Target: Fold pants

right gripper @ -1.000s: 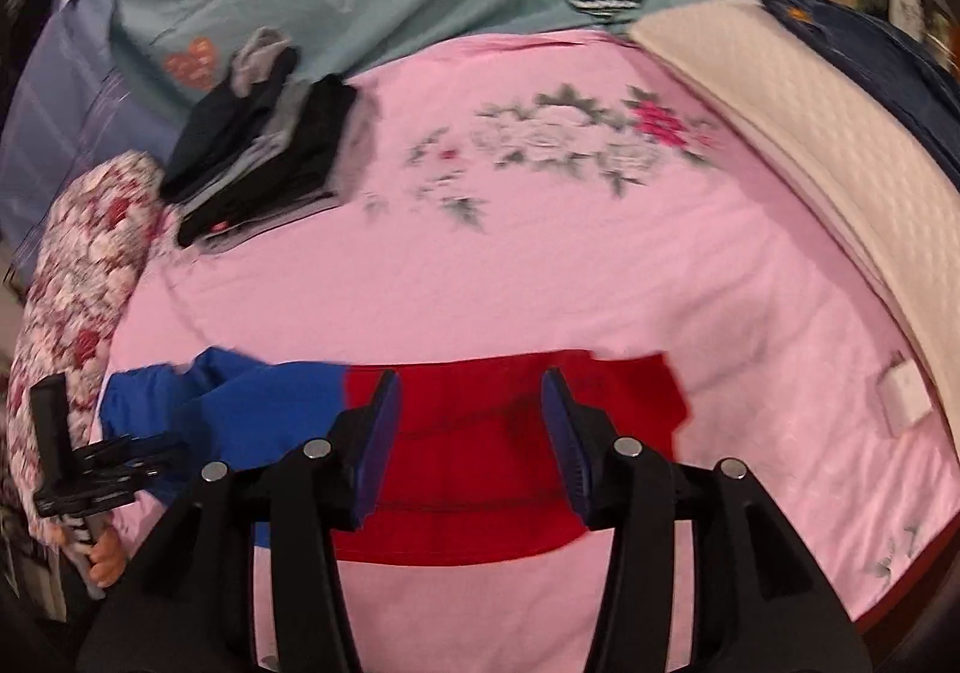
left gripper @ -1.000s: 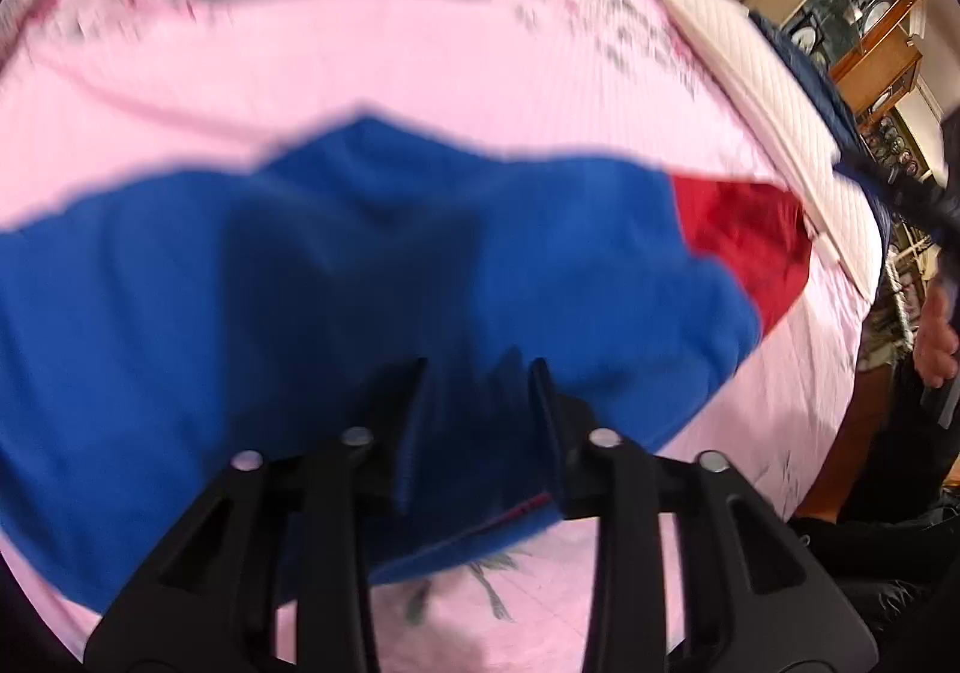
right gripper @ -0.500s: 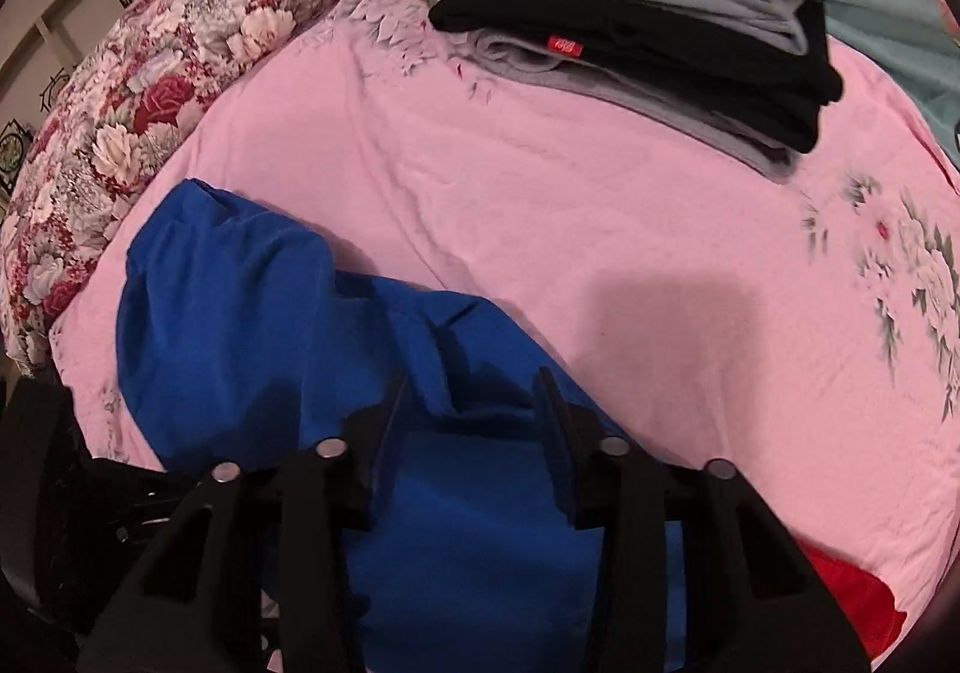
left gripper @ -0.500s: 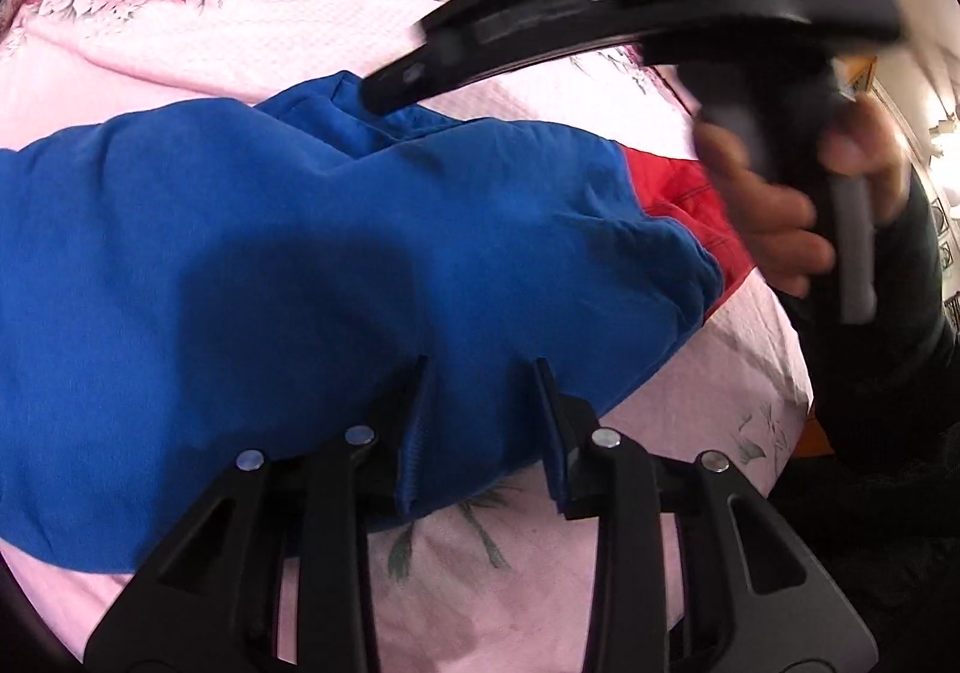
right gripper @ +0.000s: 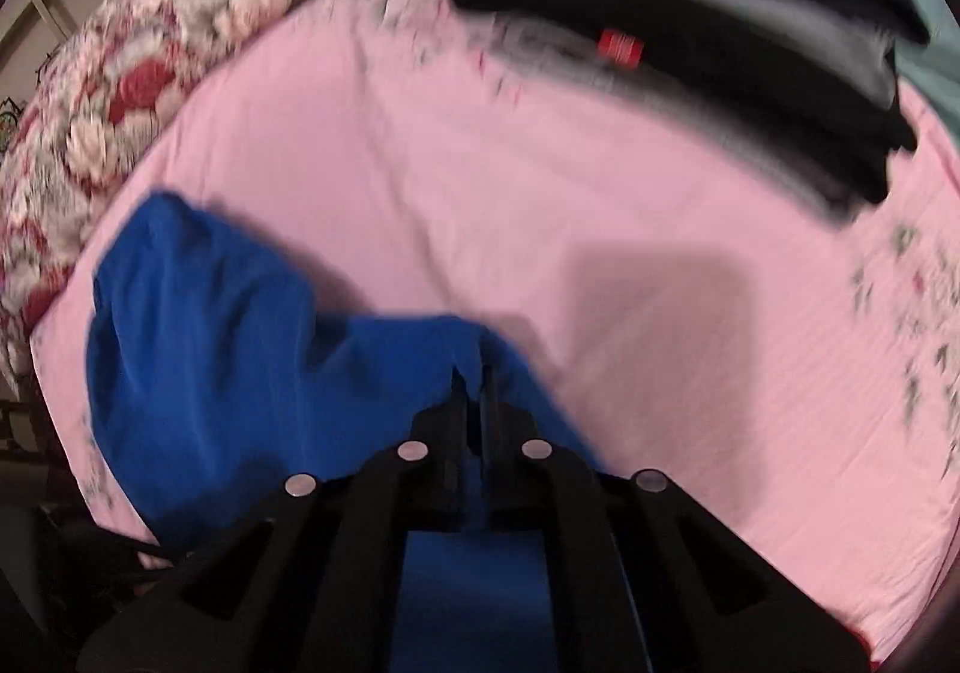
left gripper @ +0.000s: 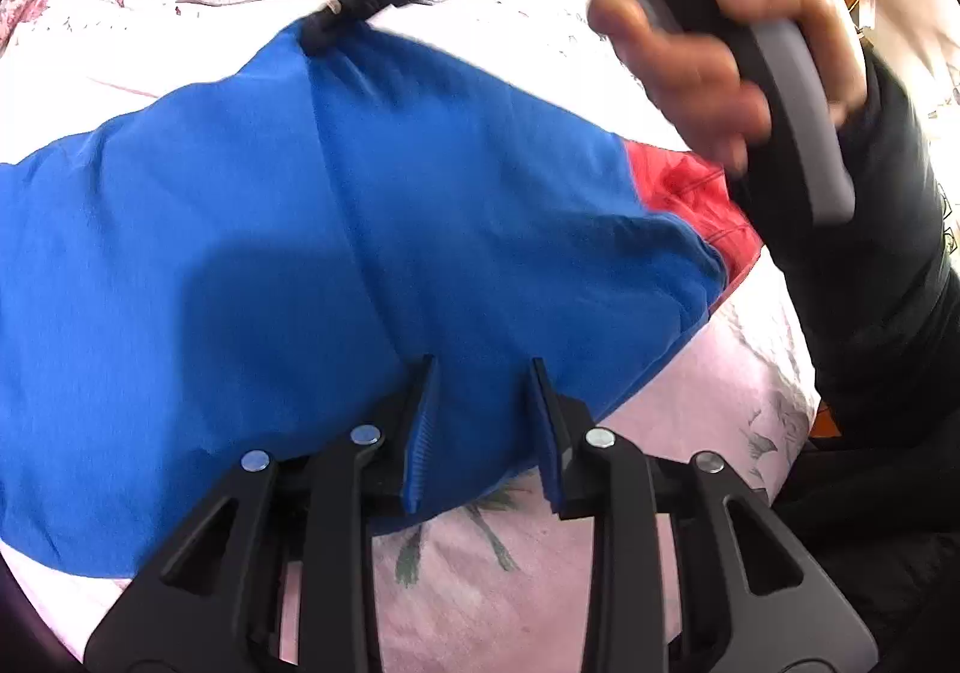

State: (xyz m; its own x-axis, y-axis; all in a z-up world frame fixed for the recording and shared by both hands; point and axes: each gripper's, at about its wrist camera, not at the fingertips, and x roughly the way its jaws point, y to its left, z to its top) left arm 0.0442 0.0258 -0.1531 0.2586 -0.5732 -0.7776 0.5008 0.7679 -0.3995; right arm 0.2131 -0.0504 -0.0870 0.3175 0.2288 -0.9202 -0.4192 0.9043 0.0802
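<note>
Pants (left gripper: 420,205) lie across the near edge of the bed (left gripper: 480,31), blue fabric on top, a red panel (left gripper: 690,187) poking out toward the right side. Right gripper (right gripper: 474,373) has its jaws pressed together on a pinch of blue cloth at the far edge of the garment; in the left wrist view the same pinch shows as a tented peak under the right hand (left gripper: 690,67). Left gripper (left gripper: 480,421) hovers at the near edge of the pants, jaws apart, blue fabric between them but not clamped. My read: this is the start of a fold, far edge grabbed, near side not yet secured. To do it well: close the left on the near hem before lifting further, otherwise the cloth will drag and bunch. Keep both grips level so the fold line runs straight. Pull taut enough to flatten the wrinkle down the middle. Stay clear of the folded clothes stack (right gripper: 750,13) at the far end and the floral pillow (right gripper: 150,43) at the far-left corner.
</note>
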